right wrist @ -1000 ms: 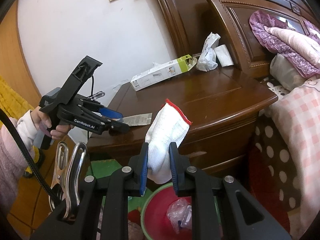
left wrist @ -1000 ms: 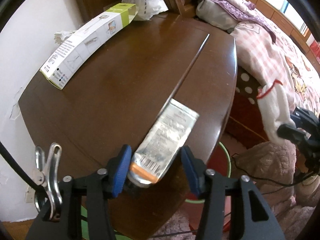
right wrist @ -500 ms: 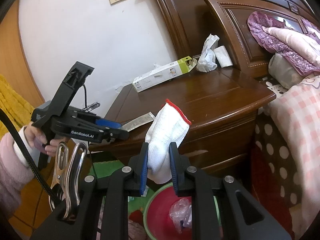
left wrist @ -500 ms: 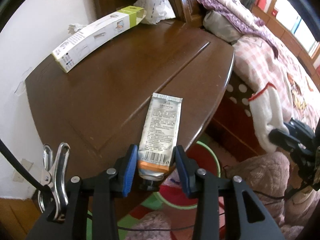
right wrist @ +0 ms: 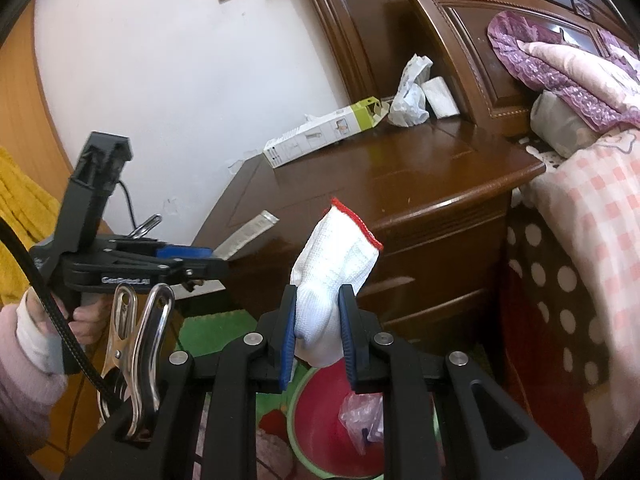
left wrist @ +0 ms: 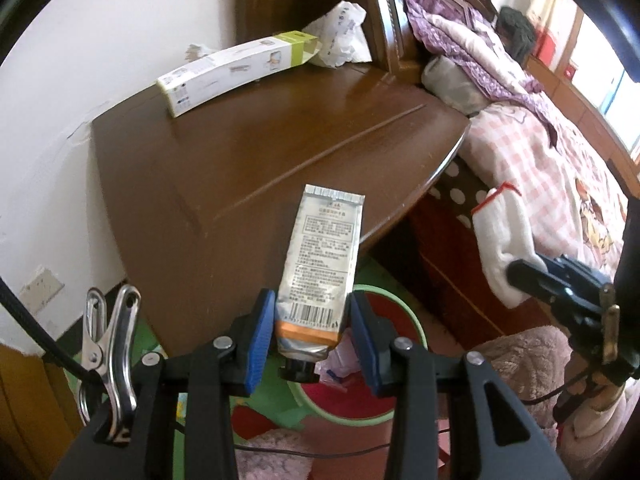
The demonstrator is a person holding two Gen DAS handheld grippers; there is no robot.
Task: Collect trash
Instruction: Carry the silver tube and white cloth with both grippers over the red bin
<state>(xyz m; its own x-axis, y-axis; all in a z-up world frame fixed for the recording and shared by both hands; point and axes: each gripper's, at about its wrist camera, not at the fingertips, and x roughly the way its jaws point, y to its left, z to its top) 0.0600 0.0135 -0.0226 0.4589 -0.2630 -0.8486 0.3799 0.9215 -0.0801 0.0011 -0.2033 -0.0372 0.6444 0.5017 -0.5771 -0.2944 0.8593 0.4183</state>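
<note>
The left tool (left wrist: 310, 330) has clamped the crimped, silvery squeeze tube (left wrist: 320, 268) and carried it off the glossy brown wooden worktop (left wrist: 224, 168) to hang above the red, green-rimmed bin (left wrist: 394, 322), so a drop looks next. The right tool (right wrist: 318, 330) stays pinched on a soft knitted white glove (right wrist: 334, 276) over that bin.

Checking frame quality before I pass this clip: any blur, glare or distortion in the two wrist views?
Left wrist: sharp, tube text legible; fisheye bends the nightstand edge; window overexposed, sheen on the wood. Right wrist: glove crisp; sleeve at the left edge soft; dark vignette in the corners.
</note>
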